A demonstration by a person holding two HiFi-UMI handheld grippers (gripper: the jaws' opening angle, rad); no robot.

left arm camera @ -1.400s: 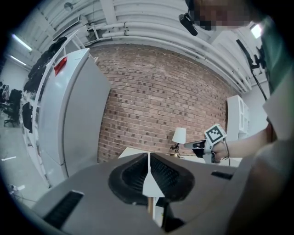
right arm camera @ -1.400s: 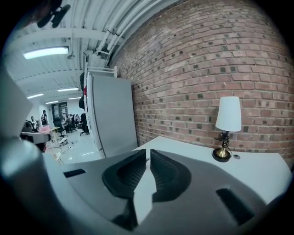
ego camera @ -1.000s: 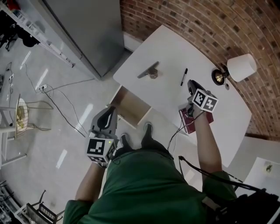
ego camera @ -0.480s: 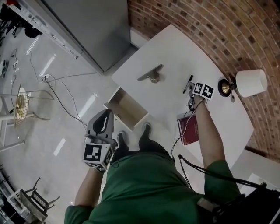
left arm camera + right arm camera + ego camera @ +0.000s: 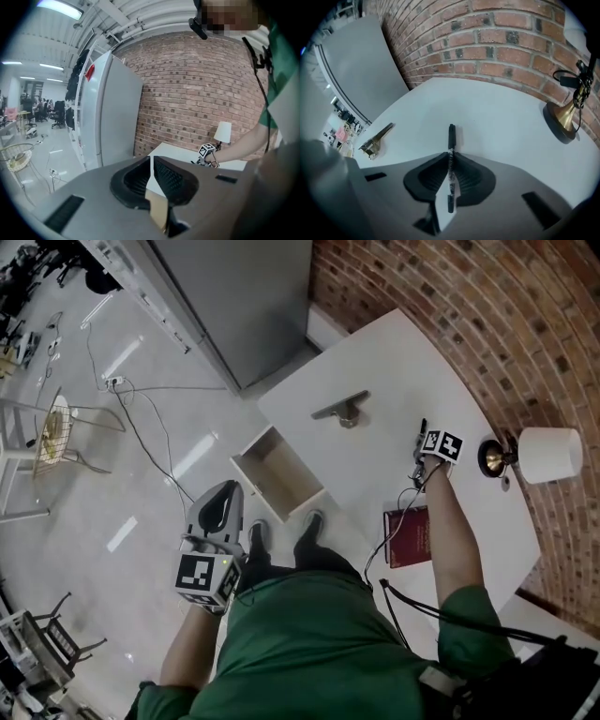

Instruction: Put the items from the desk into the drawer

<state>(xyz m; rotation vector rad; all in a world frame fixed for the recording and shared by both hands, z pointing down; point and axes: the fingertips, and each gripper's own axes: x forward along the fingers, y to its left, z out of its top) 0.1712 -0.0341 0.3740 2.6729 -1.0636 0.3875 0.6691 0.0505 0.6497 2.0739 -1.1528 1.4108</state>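
Lying flat on the white bench (image 5: pixel 375 362), the pen (image 5: pixel 451 138) ran lengthwise between the fingers (image 5: pixel 433 176) of the right gripper (image 5: pixel 450 154). Its far end stuck out past their tips towards the brick wall. Those fingers had just been closing, and their tips looked pressed on the barrel from both sides. I judged this a grip on the pen before any lift, since the pen appeared not yet raised off the surface. The gripper pointed steeply down, probably because so thin a thing on a flat top can only be pinched from above along its sides.

Just right of the pen stood the lamp (image 5: pixel 548 454), its brass foot close enough that a lift would want to go straight up before swinging away. Nearer the person, a red book (image 5: pixel 410 536) lay by the bench's near edge. A metal tool (image 5: pixel 343 409) sat well to the left of the pen. Both seemed left for later trips.

At the bench's left side the drawer (image 5: pixel 278 474) stood pulled out and empty, so the pen's goal was ready and well apart from where it lay.

Beside the drawer, the left gripper (image 5: pixel 151 158) hung low and roughly level. Its fingers had only a narrow slit between them and nothing in it, presumably waiting near the drawer while the right hand fetched.
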